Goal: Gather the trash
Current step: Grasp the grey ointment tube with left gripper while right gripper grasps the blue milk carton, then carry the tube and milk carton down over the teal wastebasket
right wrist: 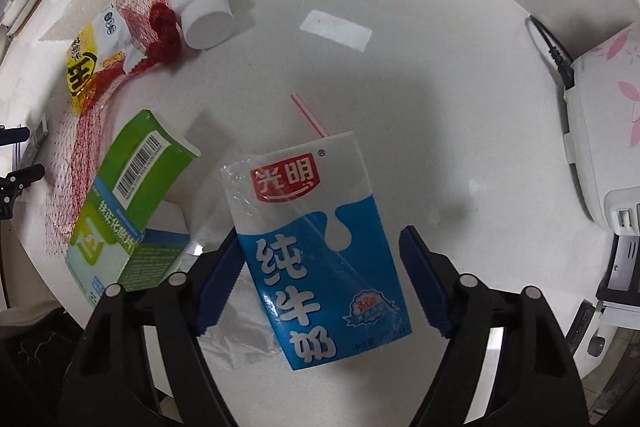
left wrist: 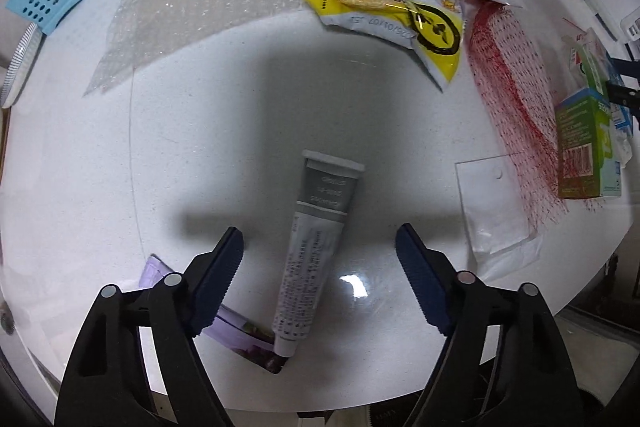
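A slip is the likeliest fault on the left: the tube (left wrist: 316, 251) lies flat and slanted on the table (left wrist: 200, 155), its long axis running roughly between the jaws rather than across them, so a closing pinch could be met by its thin sides and the tube could be squeezed out or pushed along the smooth top. Its capped end rests on a purple packet (left wrist: 236, 327), which could be caught or dragged with it. The left gripper (left wrist: 320, 255) is held wide and empty, with the tube's middle lying between the fingertips and below them. On the right, the milk carton (right wrist: 320, 239) could be tipped or shoved, since its blue-and-white face sits tilted against one finger while the other stands well clear; the straw (right wrist: 308, 117) jutting from its top could also be snagged. The right gripper (right wrist: 320, 255) is likewise spread wide with nothing clamped, the carton filling most of the gap, with crumpled clear plastic (right wrist: 240, 331) beneath it. A green box (right wrist: 128, 203) leans just beside the carton and could be knocked over by a careless approach
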`<state>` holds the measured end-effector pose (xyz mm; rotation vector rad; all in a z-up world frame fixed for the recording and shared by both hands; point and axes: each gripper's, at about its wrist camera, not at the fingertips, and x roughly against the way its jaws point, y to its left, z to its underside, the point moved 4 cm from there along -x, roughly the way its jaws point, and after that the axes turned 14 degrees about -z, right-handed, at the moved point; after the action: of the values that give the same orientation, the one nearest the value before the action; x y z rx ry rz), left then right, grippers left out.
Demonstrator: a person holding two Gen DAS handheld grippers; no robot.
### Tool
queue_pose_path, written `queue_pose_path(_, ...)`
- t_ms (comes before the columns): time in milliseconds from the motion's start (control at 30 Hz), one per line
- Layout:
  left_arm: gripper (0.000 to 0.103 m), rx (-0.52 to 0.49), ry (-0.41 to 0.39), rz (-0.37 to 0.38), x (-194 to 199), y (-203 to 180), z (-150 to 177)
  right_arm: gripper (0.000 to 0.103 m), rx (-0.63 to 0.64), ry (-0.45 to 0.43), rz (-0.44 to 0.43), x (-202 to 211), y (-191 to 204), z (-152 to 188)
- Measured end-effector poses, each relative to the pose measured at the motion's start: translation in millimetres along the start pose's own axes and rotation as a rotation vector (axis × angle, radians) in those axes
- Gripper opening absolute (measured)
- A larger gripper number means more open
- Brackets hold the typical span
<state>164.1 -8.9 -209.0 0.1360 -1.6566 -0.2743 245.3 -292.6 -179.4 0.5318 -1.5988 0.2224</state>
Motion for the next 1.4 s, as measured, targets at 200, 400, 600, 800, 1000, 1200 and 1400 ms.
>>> queue_pose_path(200,0.028,0.023,0.034,-0.002,0,2,-7,0.066,-0.048,0.011,-0.004,-2,-6,0)
queue_pose_path(400,0.022,0.093,0.046,0.005,-3,9,-14,0.065,-0.093,-0.053,-0.001,7,-25,-7)
queue_pose_path(600,0.022,0.25,-0.01,-0.021,17,22,-19,0.064,-0.038,-0.193,-0.028,45,-28,-17)
queue_pose_path(800,0.022,0.515,-0.093,-0.05,64,29,-1,0.063,0.189,-0.34,-0.123,112,13,-32)
queue_pose_path(1000,0.005,0.773,-0.154,-0.081,112,19,65,0.062,0.425,-0.419,-0.295,158,91,-19)
queue_pose_path(1200,0.003,0.965,-0.178,-0.13,140,23,151,0.062,0.683,-0.363,-0.463,157,206,29)
queue_pose_path(1400,0.003,1.063,-0.112,-0.083,94,36,174,0.062,0.701,-0.237,-0.471,98,245,49)
